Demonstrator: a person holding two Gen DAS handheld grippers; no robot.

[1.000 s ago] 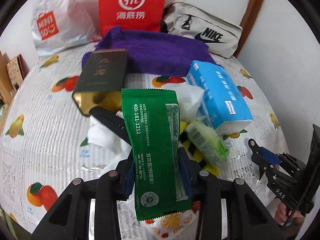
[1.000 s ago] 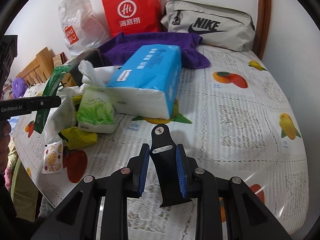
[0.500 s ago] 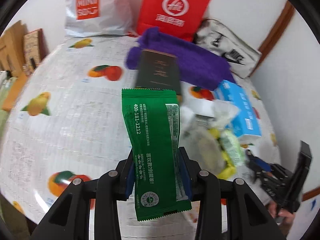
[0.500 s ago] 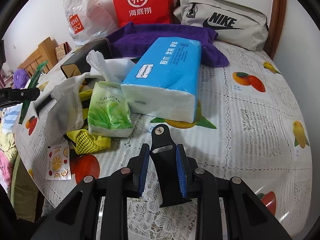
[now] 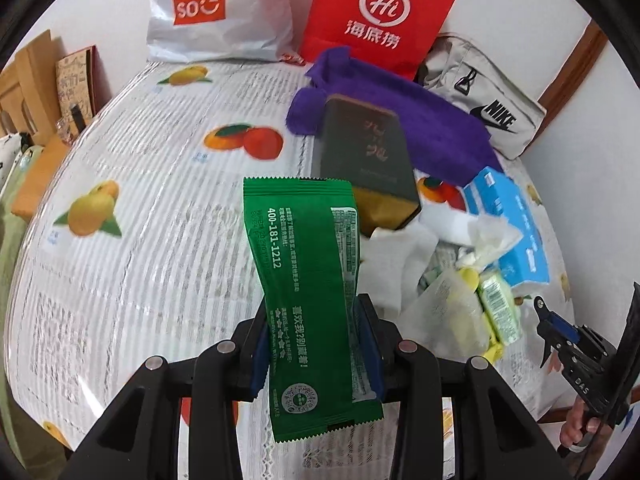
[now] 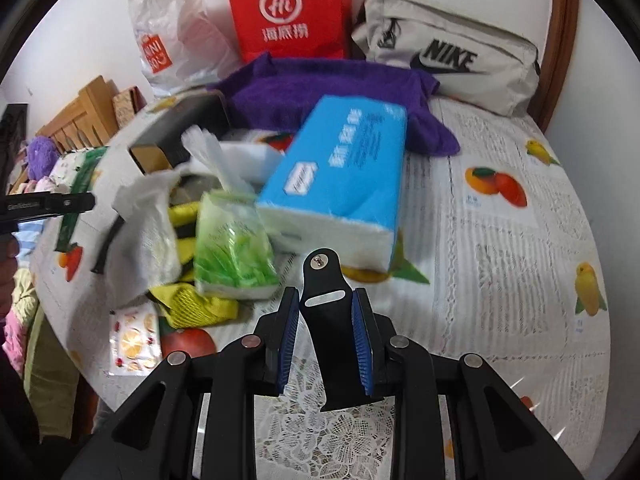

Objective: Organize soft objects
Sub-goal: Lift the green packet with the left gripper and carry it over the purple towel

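On the fruit-print tablecloth (image 6: 500, 240): one green foil sachet (image 5: 308, 288), one blue tissue pack (image 6: 340, 168), one small green tissue pack (image 6: 232, 248), one purple towel (image 6: 336, 88), one dark gold-ended box (image 5: 368, 152), one red paper bag (image 5: 376, 12), one white plastic bag (image 5: 216, 8), one grey zipped pouch (image 6: 452, 52).

The green sachet (image 5: 308, 292) is glossy plastic film with crimped ends. The purple towel (image 6: 340, 88) is deep-pile cloth (matt). The blue tissue pack (image 6: 344, 160) has a smooth plastic wrap. The tablecloth (image 6: 500, 248) is shiny printed vinyl with a lace-pattern edge. The dark box (image 5: 364, 152) is satin-finish card.
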